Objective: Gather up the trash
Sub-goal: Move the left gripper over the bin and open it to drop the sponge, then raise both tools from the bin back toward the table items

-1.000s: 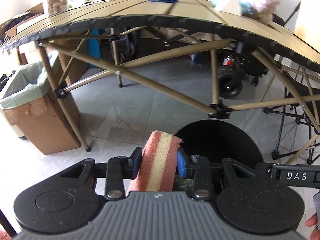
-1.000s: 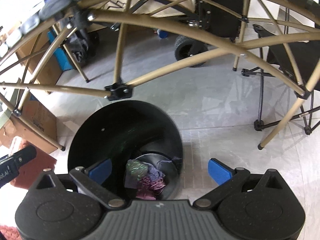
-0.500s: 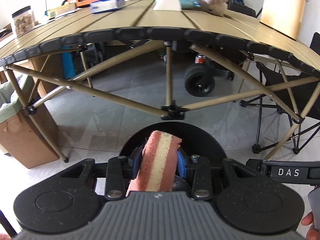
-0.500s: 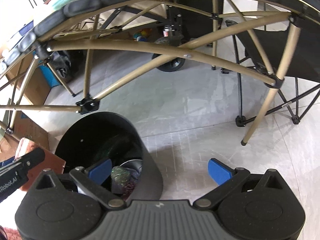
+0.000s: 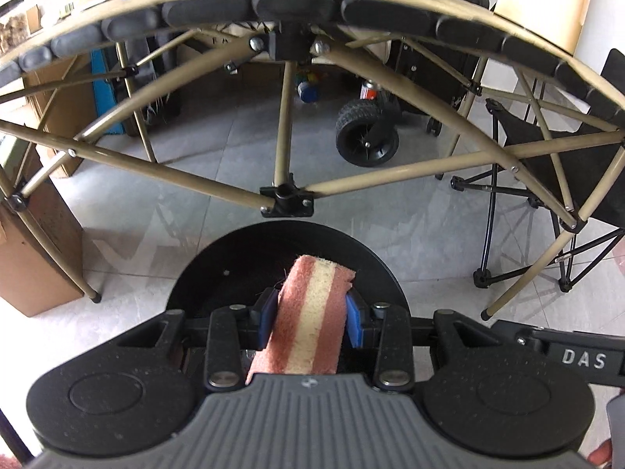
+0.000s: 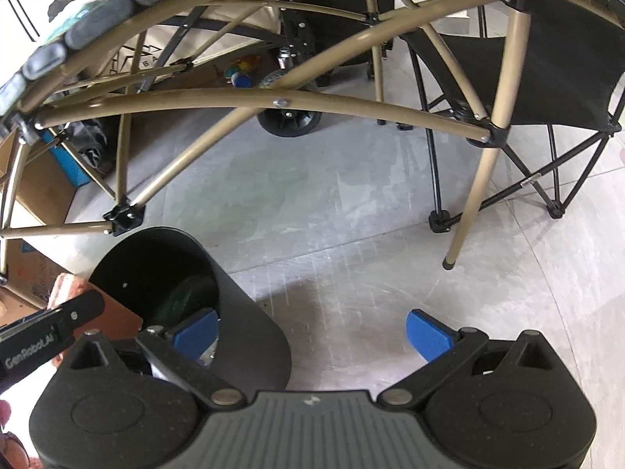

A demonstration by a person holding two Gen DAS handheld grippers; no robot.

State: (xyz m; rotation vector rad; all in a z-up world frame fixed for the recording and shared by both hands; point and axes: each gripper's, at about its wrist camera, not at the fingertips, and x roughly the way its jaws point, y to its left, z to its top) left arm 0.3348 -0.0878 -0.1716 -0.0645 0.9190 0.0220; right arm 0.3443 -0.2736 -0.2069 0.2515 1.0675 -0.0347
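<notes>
My left gripper (image 5: 308, 318) is shut on a red and cream sponge (image 5: 308, 312) and holds it right over the mouth of a round black trash bin (image 5: 218, 258) on the floor. In the right wrist view the same bin (image 6: 242, 324) stands at the lower left, with some trash dimly seen inside. My right gripper (image 6: 312, 332) is open and empty, to the right of the bin, its left finger over the bin's rim. The sponge shows at the left edge of the right wrist view (image 6: 64, 285), behind the left gripper's body.
A folding tan table frame (image 5: 285, 125) arches over the bin, its leg joint (image 5: 287, 201) just behind the rim. A black folding chair (image 6: 547, 90) stands to the right. A cardboard box (image 5: 35, 254) stands left. A black wheel (image 5: 367, 136) is under the table.
My left gripper has moved right and forward with the sponge, from beside the bin to over its mouth. My right gripper has swung to the right, off the bin's opening.
</notes>
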